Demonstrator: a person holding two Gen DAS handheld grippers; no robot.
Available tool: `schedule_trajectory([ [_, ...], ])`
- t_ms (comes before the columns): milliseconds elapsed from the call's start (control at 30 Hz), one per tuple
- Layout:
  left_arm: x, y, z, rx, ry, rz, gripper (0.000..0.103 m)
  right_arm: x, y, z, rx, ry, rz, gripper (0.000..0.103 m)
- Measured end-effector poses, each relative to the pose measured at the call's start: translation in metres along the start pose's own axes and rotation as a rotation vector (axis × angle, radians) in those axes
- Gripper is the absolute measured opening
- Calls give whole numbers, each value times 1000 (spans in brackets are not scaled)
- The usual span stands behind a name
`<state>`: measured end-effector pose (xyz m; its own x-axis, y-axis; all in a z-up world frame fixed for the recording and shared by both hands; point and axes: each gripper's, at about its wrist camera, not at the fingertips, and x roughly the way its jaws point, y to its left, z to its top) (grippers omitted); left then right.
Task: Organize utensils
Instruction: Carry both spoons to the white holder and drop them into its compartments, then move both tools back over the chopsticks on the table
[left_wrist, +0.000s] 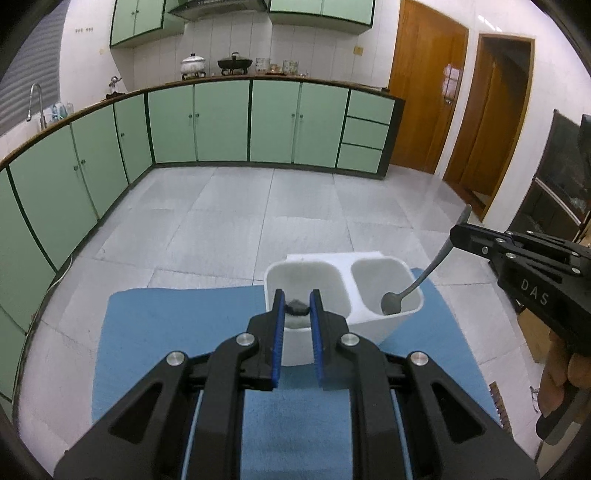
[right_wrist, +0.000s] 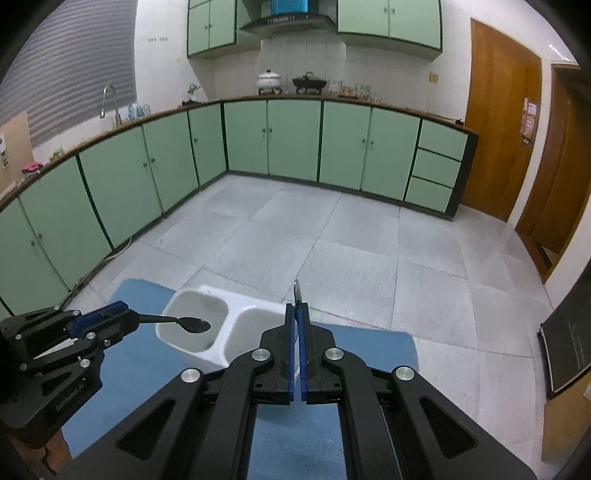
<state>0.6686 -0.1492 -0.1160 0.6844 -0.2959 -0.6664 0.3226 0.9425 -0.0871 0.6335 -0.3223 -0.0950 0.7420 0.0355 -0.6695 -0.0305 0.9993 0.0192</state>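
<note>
A white two-compartment utensil holder (left_wrist: 369, 321) stands on a blue mat (left_wrist: 177, 325); it also shows in the right wrist view (right_wrist: 221, 332). My left gripper (left_wrist: 298, 299) is shut on the handle of a dark spoon (right_wrist: 194, 325), whose bowl hangs over the holder's left compartment. My right gripper (right_wrist: 296, 308) is shut on the handle of a grey spoon (left_wrist: 413, 288), whose bowl dips into the right compartment. The right gripper also shows in the left wrist view (left_wrist: 458, 236).
The blue mat (right_wrist: 362, 343) lies on a white round table (left_wrist: 66, 314). Beyond it are a grey tiled floor, green kitchen cabinets (left_wrist: 221, 122) and wooden doors (left_wrist: 424, 92). A dark cabinet (left_wrist: 554, 192) stands at the right.
</note>
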Motion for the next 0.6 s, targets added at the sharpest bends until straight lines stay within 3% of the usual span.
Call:
schedule_trajectory([
  [100, 4, 0, 0, 1, 3, 14, 15, 7, -5, 1, 19, 3, 11, 5],
  [233, -5, -5, 0, 3, -13, 31, 30, -1, -3, -2, 25, -13, 9, 20],
  [600, -87, 0, -7, 20, -110, 48, 39, -70, 5, -20, 30, -84, 15, 21],
])
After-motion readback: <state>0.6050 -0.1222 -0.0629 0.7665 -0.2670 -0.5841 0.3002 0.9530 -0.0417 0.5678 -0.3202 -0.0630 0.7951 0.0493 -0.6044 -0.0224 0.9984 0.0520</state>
